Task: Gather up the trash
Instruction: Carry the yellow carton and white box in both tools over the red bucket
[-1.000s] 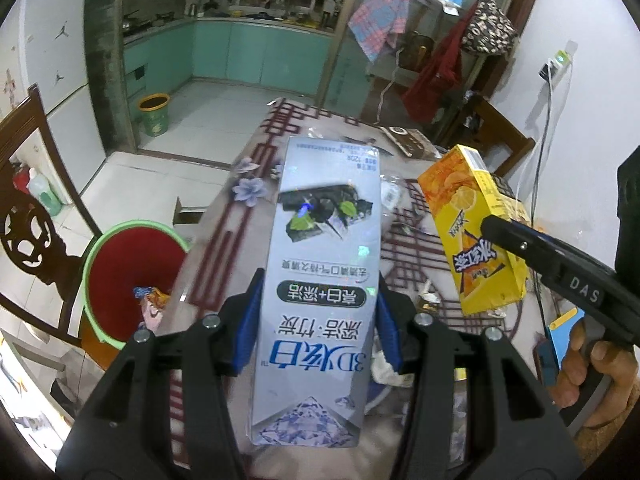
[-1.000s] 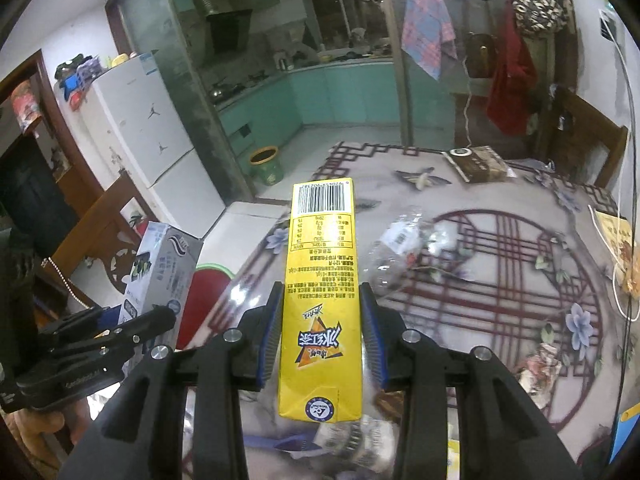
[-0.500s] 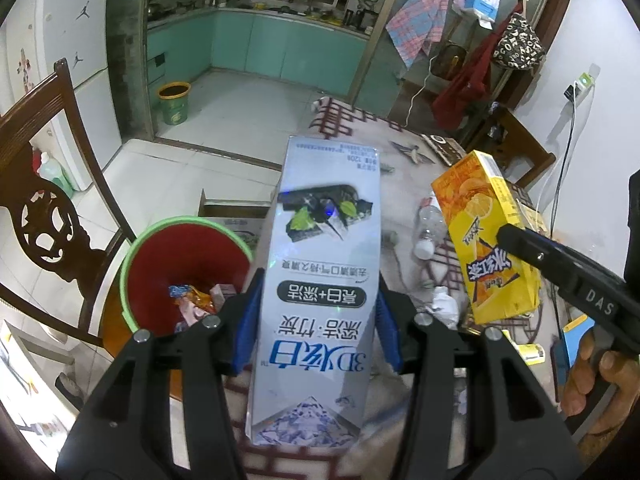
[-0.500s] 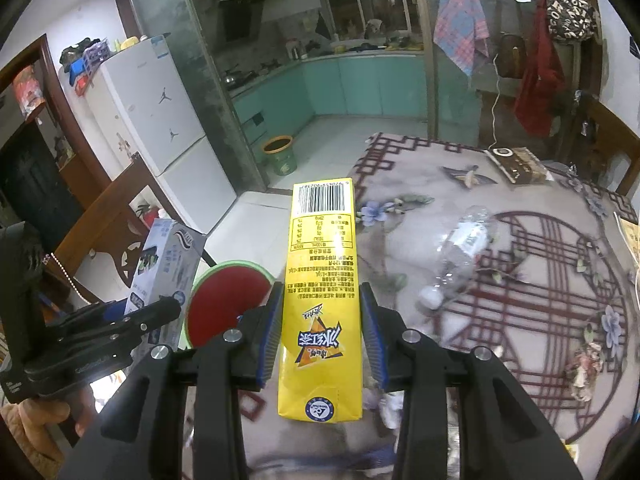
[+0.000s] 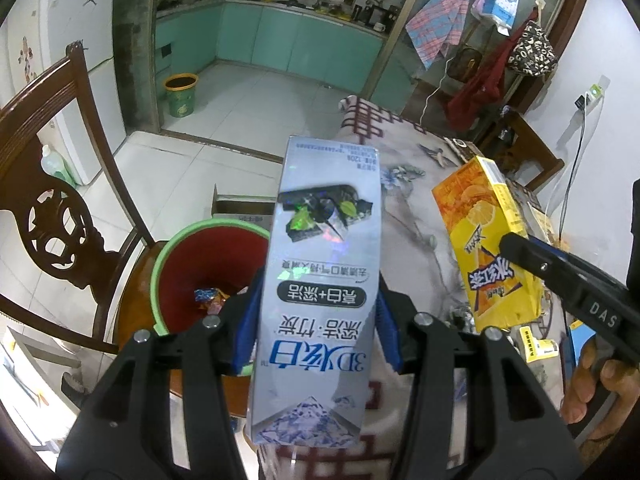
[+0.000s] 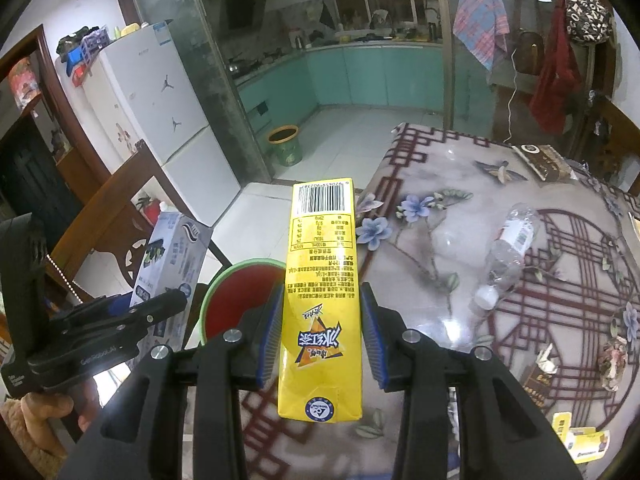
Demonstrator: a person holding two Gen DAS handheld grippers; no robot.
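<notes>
1. The left gripper (image 5: 318, 320) has its jaws pinching a silver-grey toothpaste box (image 5: 320, 280); the blue pads press on both long sides of the box, which points forward away from the camera.
2. The right gripper (image 6: 322, 332) has its jaws pinching a yellow drink carton (image 6: 322, 300); the barcode end faces away from the camera, and the carton's bottom end sticks out towards it.
3. From the left wrist view the yellow drink carton sits to the right of the toothpaste box, held above the counter (image 5: 416, 216); a hand (image 5: 592, 384) grips the right gripper's handle at the picture's edge.
4. A red bin (image 5: 208, 264) with a green rim stands on a wooden chair just beside the counter's edge; a few bright wrappers (image 5: 210, 298) lie inside it; the toothpaste box hangs partly in front of the bin's right side.
5. On the counter, with its patterned flower cloth, lie an empty clear plastic bottle (image 6: 508, 252) on its side, a crumpled wrapper (image 6: 612, 360), and a small yellow packet (image 6: 580, 440) near the right edge.
6. A second, green bin (image 6: 285, 145) stands on the tiled floor further back.
</notes>
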